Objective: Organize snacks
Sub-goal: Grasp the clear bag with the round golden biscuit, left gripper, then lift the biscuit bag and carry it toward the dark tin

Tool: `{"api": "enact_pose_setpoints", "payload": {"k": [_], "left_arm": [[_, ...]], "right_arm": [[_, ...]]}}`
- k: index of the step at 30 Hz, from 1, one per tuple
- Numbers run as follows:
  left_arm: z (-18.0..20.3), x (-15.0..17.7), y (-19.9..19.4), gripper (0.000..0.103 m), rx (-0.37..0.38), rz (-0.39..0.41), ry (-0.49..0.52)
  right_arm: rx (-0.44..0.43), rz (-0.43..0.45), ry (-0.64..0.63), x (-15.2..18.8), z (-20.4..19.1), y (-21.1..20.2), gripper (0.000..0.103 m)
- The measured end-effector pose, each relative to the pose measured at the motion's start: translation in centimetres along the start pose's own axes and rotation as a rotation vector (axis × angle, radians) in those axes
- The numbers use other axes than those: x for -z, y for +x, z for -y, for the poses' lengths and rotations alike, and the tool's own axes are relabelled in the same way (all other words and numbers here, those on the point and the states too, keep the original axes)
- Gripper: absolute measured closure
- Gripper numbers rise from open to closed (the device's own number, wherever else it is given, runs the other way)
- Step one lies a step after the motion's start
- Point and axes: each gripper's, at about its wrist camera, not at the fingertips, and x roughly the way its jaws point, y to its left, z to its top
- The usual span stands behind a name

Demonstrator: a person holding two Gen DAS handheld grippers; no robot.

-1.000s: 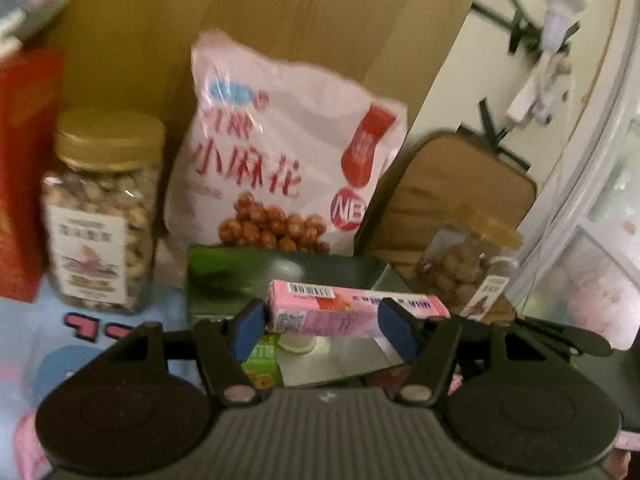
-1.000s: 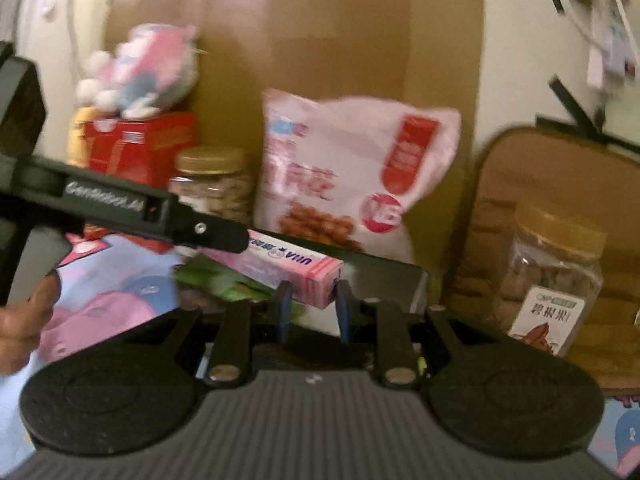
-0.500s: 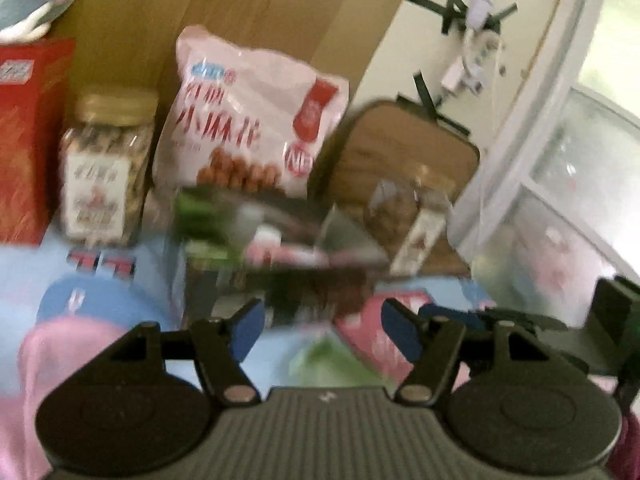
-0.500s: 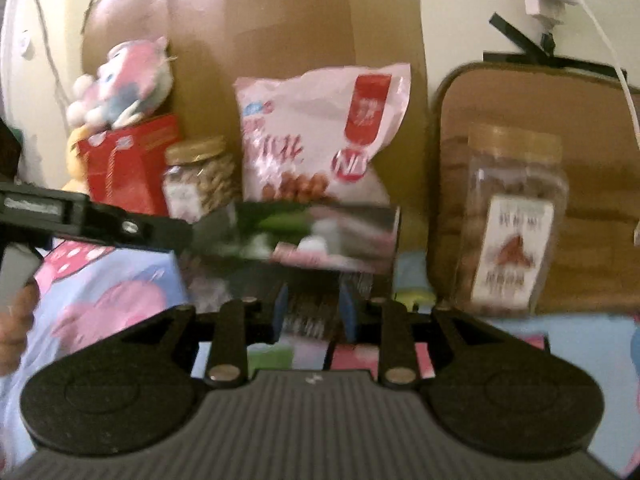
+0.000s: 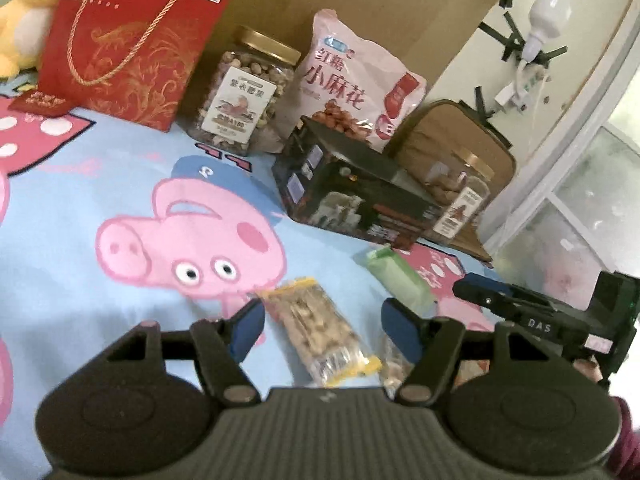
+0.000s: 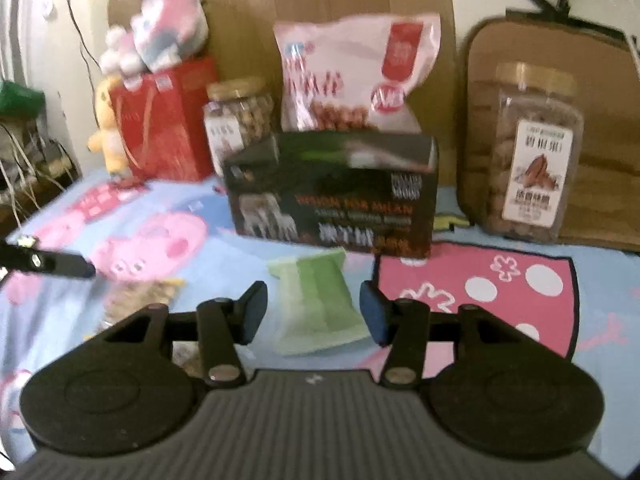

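My left gripper (image 5: 322, 323) is open and empty, low over a clear yellow-edged nut bar packet (image 5: 320, 334) lying on the cartoon sheet. My right gripper (image 6: 313, 313) is open and empty, its fingers either side of a pale green packet (image 6: 318, 307), which also shows in the left wrist view (image 5: 398, 278). A dark open box (image 6: 336, 196) stands behind them on the sheet; it also shows in the left wrist view (image 5: 352, 196). The pink bar is not visible.
Along the back stand a red gift bag (image 5: 132, 44), a nut jar (image 5: 244, 92), a pink snack bag (image 5: 360, 80), a second jar (image 6: 532, 156) and a brown case (image 6: 560, 80). Plush toys (image 6: 160, 36) sit at left.
The left gripper has let go of the pink bar and both grippers have pulled back and down from the dark box. The right gripper has opened. Both now sit low over packets on the sheet.
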Motion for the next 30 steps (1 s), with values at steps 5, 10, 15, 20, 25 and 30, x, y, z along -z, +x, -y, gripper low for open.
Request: {"api": "enact_pose_setpoints", "payload": {"k": [5, 10, 15, 20, 25, 30], "left_arm": [[2.9, 1.4, 0.8, 0.037, 0.129, -0.076, 0.058], [6.2, 4.0, 3.3, 0.031, 0.221, -0.204, 0.126], [6.4, 6.2, 5.0, 0.031, 0.237, -0.282, 0.086], [6.3, 6.6, 4.8, 0.049, 0.199, -0.272, 0.086], [4.2, 6.1, 2.9, 0.05, 0.178, -0.234, 0.038], [1.9, 6.3, 0.9, 0.047, 0.15, -0.203, -0.007]], "right_arm": [[-0.029, 0.009, 0.025, 1.9, -0.1, -3.1, 0.051], [-0.049, -0.008, 0.088, 3.9, 0.8, -5.5, 0.054], [-0.109, -0.075, 0.18, 6.1, 1.4, -5.6, 0.073], [-0.221, -0.094, 0.246, 7.5, 0.1, -5.5, 0.075], [-0.326, -0.116, 0.204, 7.6, -2.5, -5.5, 0.073], [-0.38, -0.132, 0.158, 7.7, -3.8, -5.0, 0.064]]}}
